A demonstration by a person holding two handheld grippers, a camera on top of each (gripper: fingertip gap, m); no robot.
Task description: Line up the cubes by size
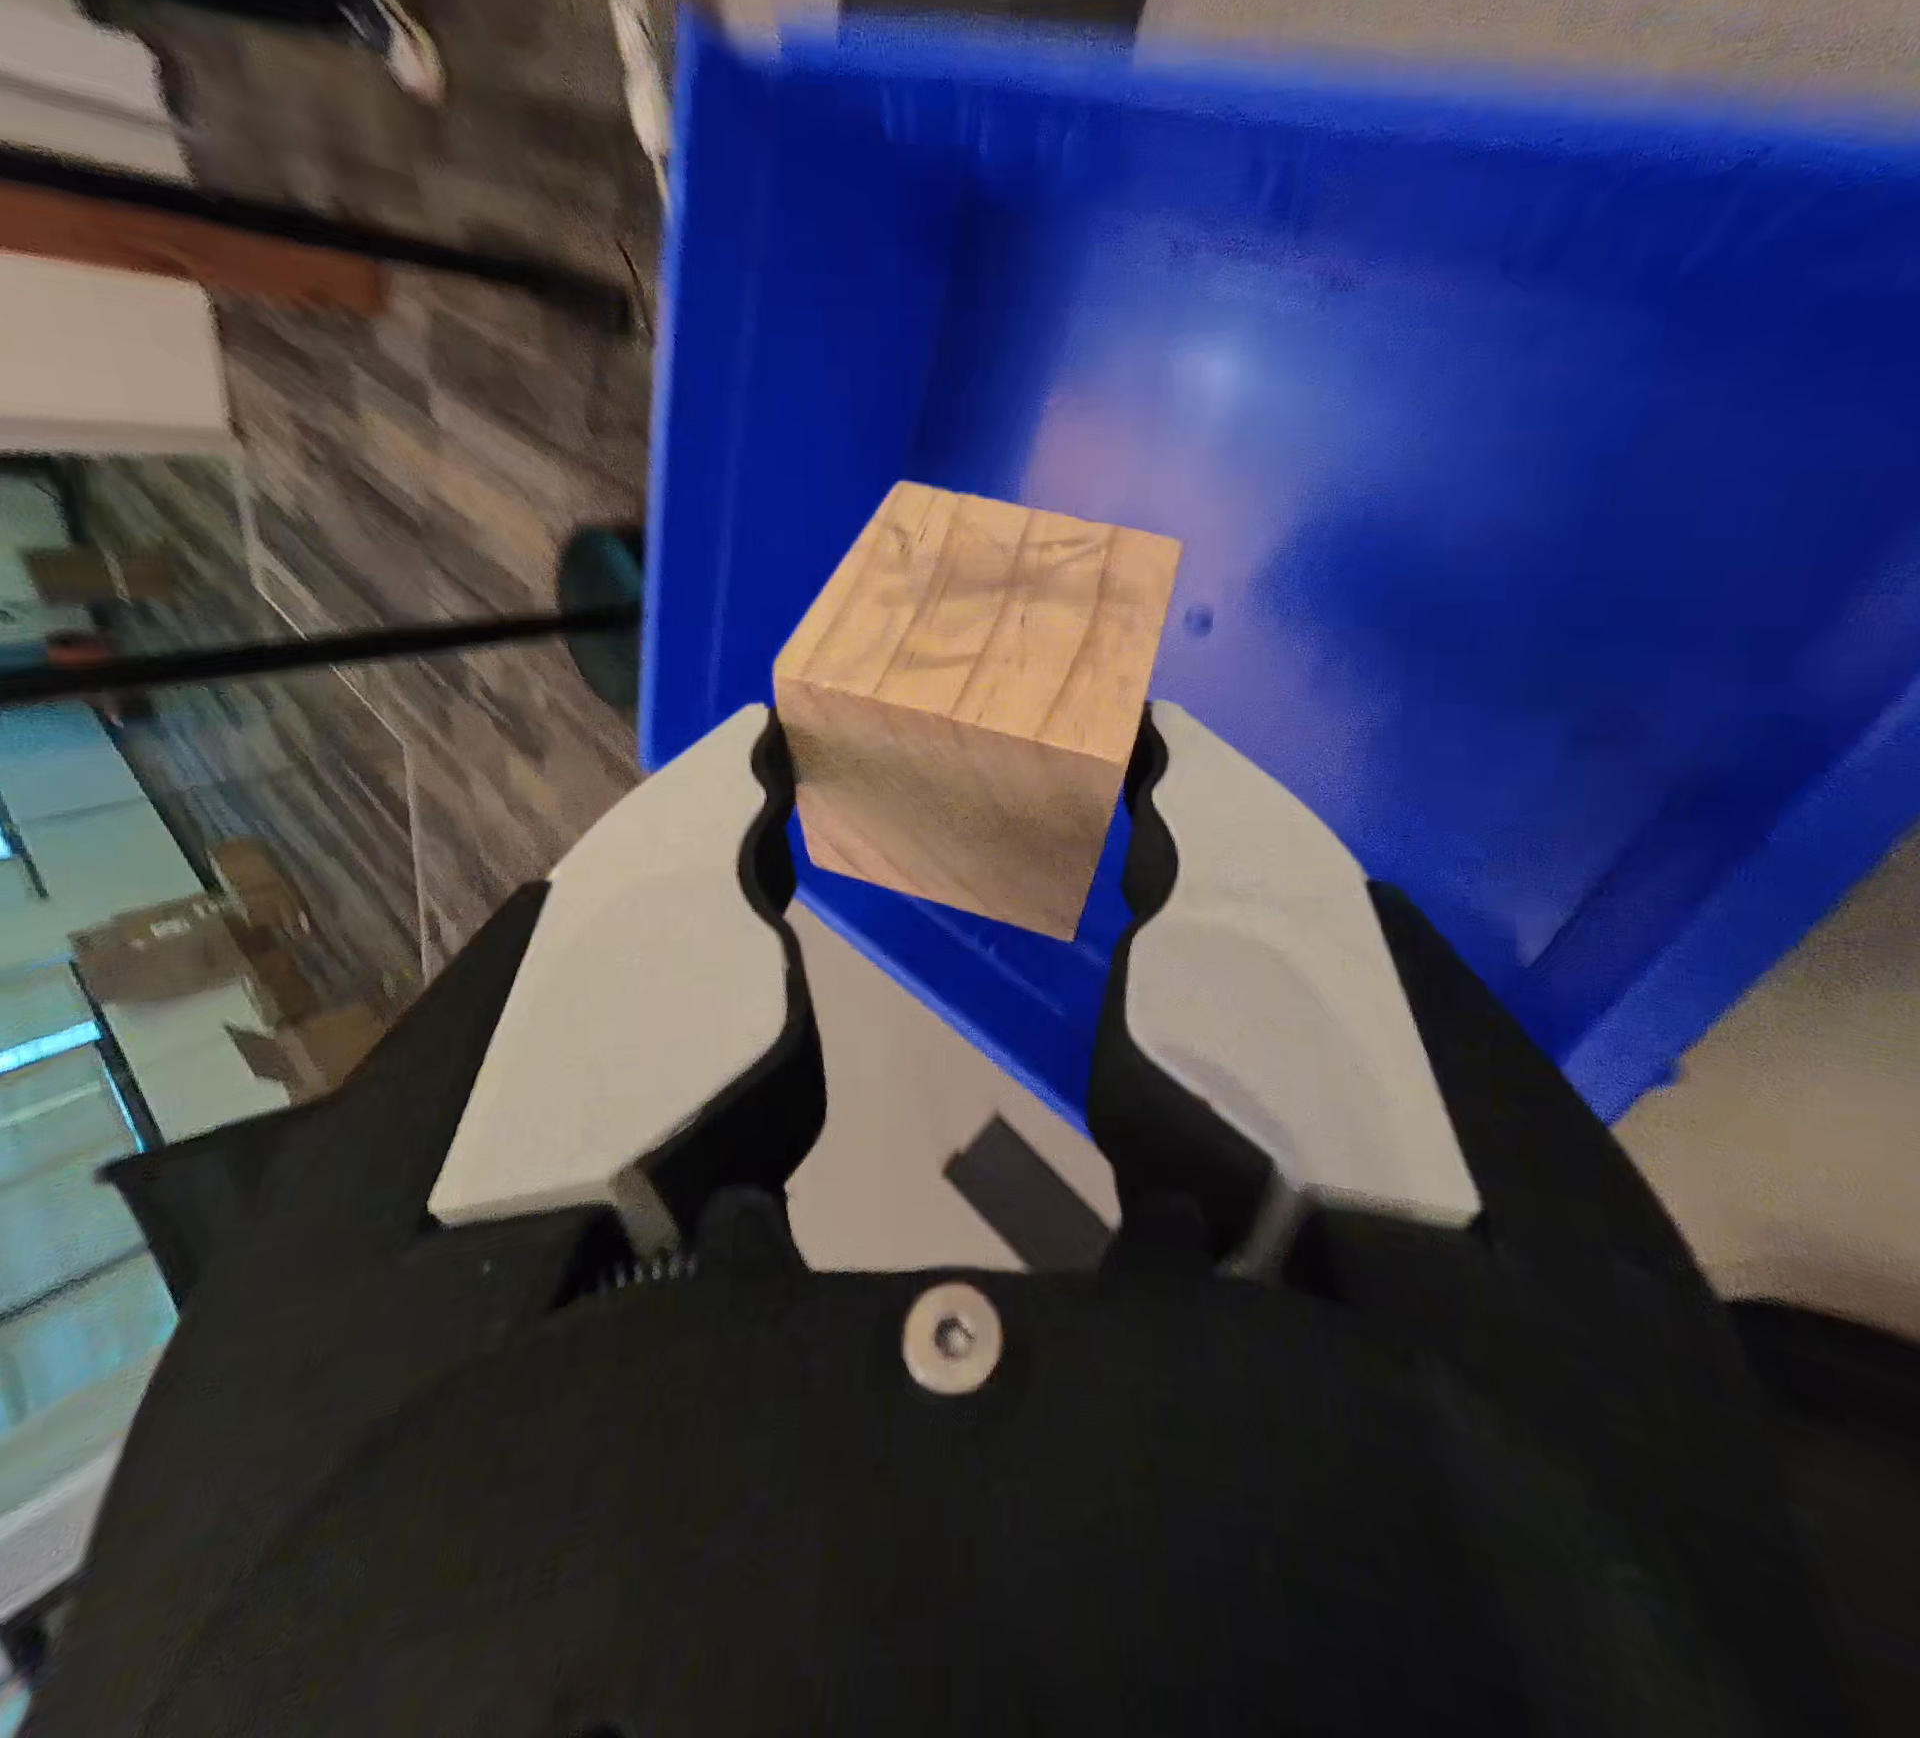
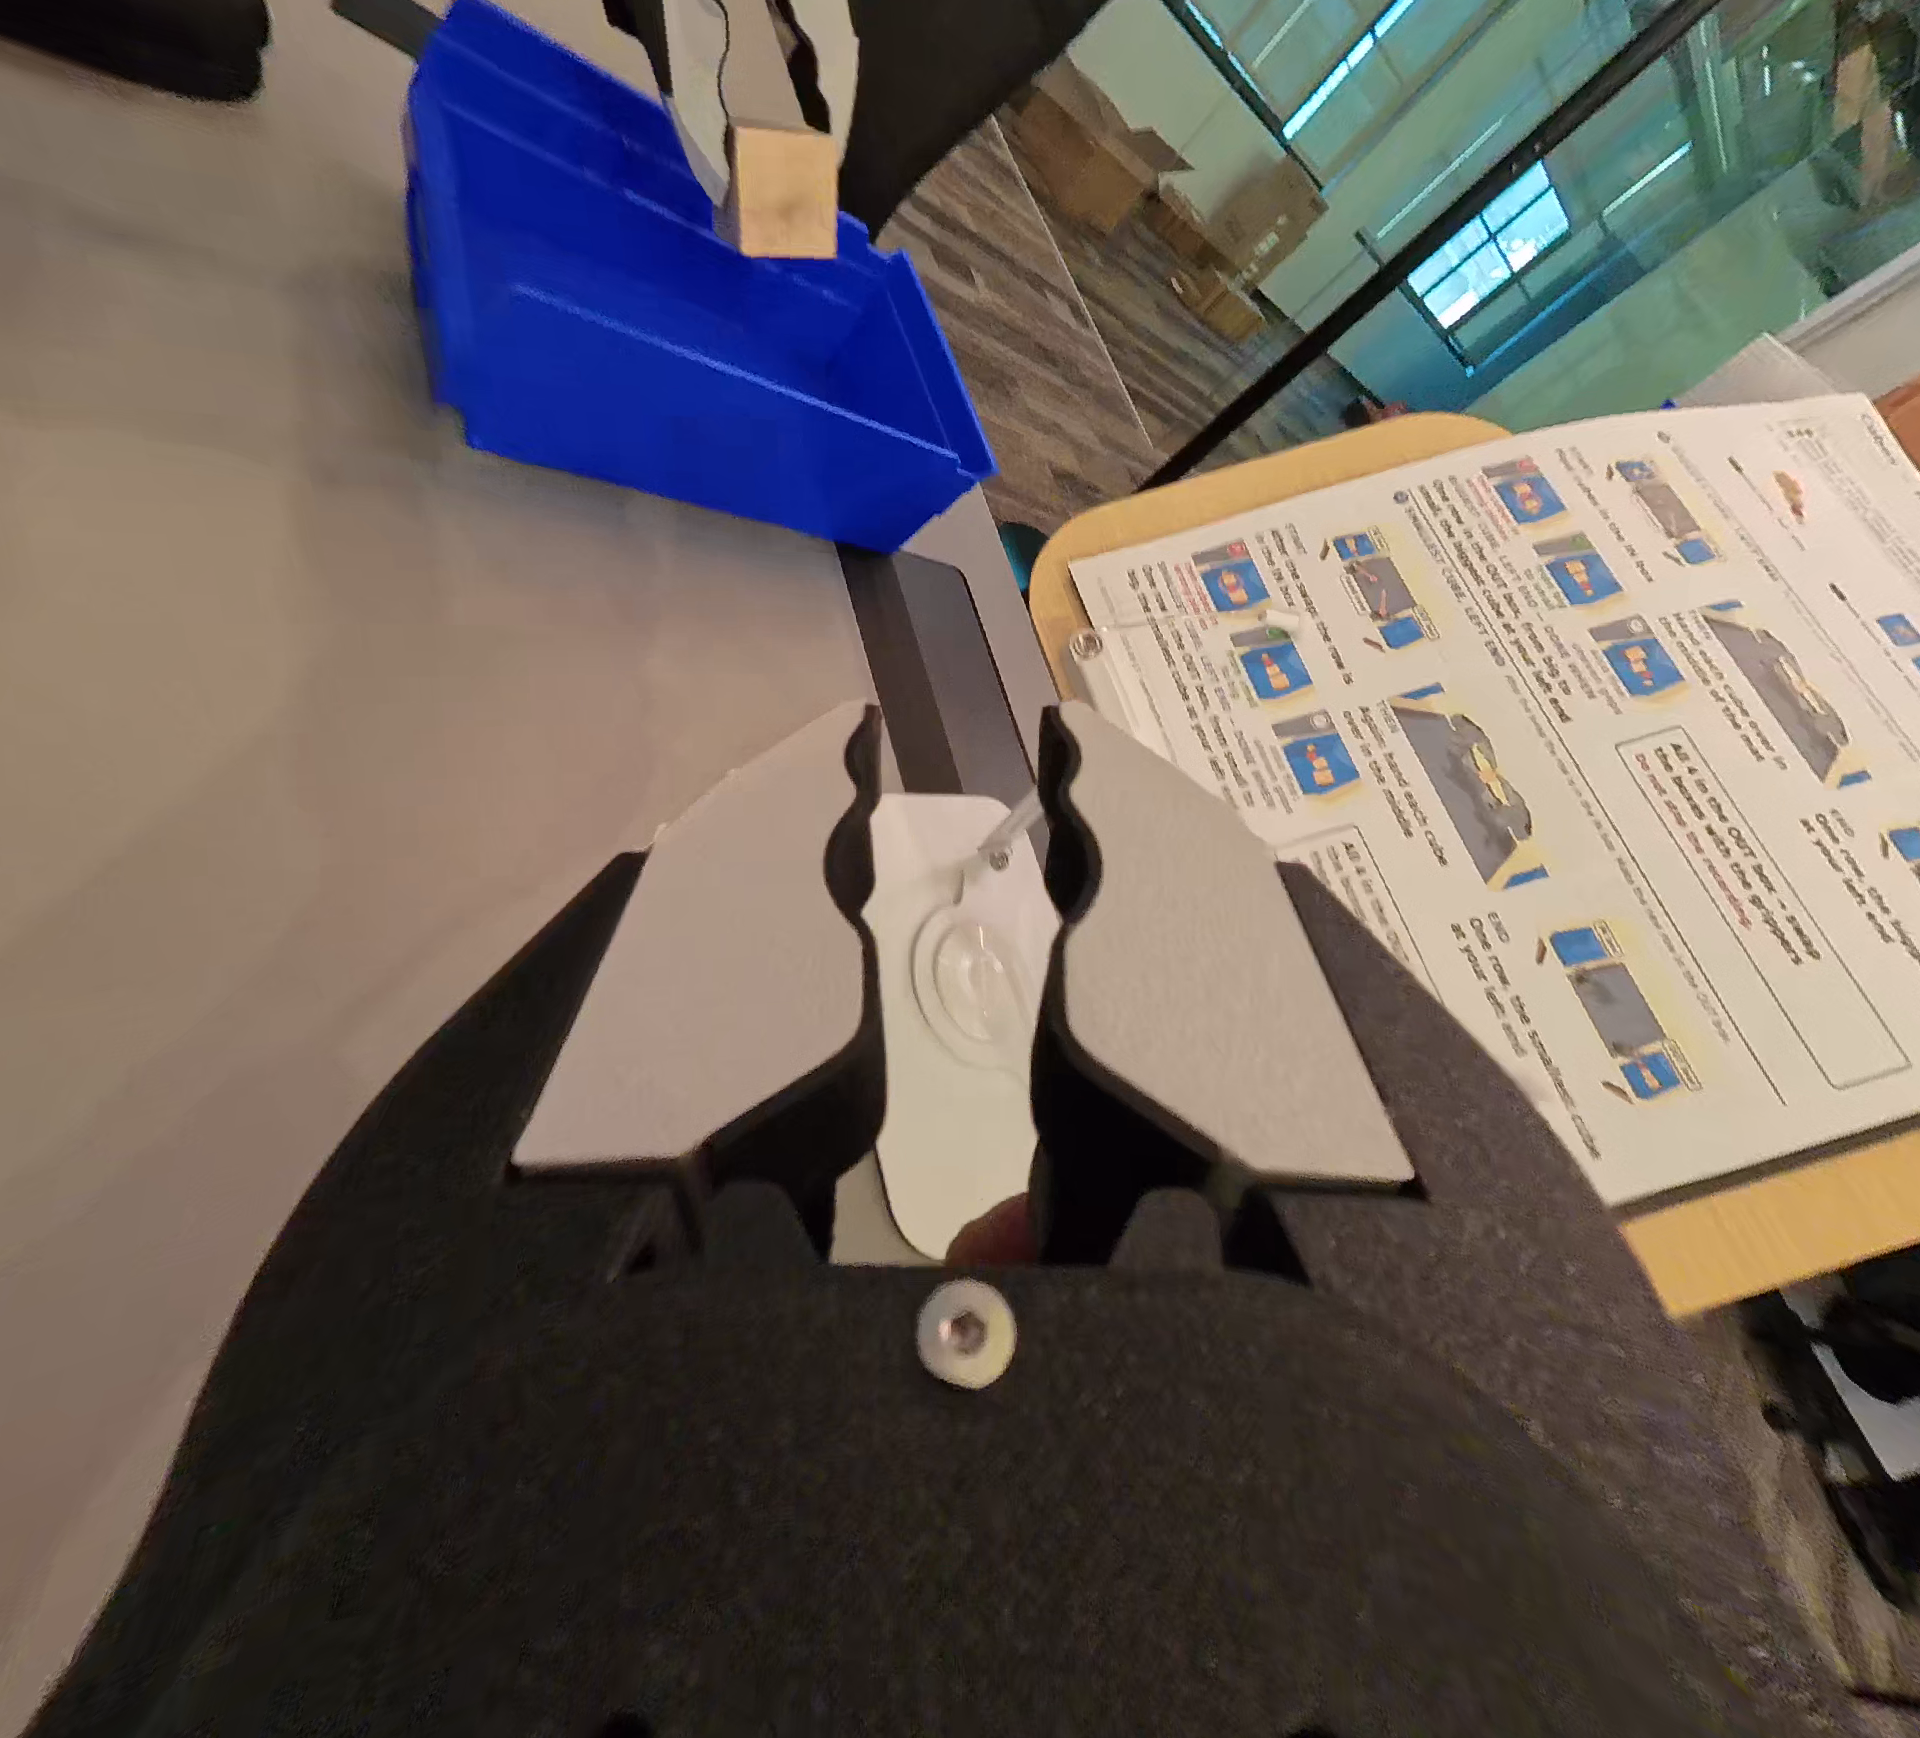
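**Left tongs carrying a wooden cube over the blue bin; right tongs bare**

Left tongs [image 1: 961, 743]: clenched on a pale wooden cube [image 1: 971, 701]. Both black wavy pads press the cube's opposite side faces, near its lower half; the top face with its grain lines stands clear above the fingertips. Cube tilted slightly in the left wrist view.

Cube position: held in the air over a blue plastic bin [image 1: 1455, 462], not touching its floor. From the right wrist view the same cube [image 2: 784, 197] hangs from the far tongs [image 2: 727, 192] just above the bin's far rim [image 2: 665, 348]. The visible part of the bin's interior is bare blue plastic with a light glare on its floor.

Right tongs [image 2: 961, 753]: released, a clear gap between the two pads, nothing in the grasp. They hover low over the edge of the grey worktop [image 2: 312, 649], well apart from the bin. Seen through the gap: a dark strip [image 2: 935, 680] along the worktop edge and a white plate with a clear round dome [image 2: 966, 971].

Beside the right tongs, on the right: a light wooden board [image 2: 1143, 504] bearing a printed instruction sheet [image 2: 1558, 753] with small pictures.

Background: patterned dark floor [image 1: 395, 462], glass partitions [image 2: 1558, 78], cardboard boxes [image 2: 1101, 150] on the floor. Left wrist view blurred at its edges.
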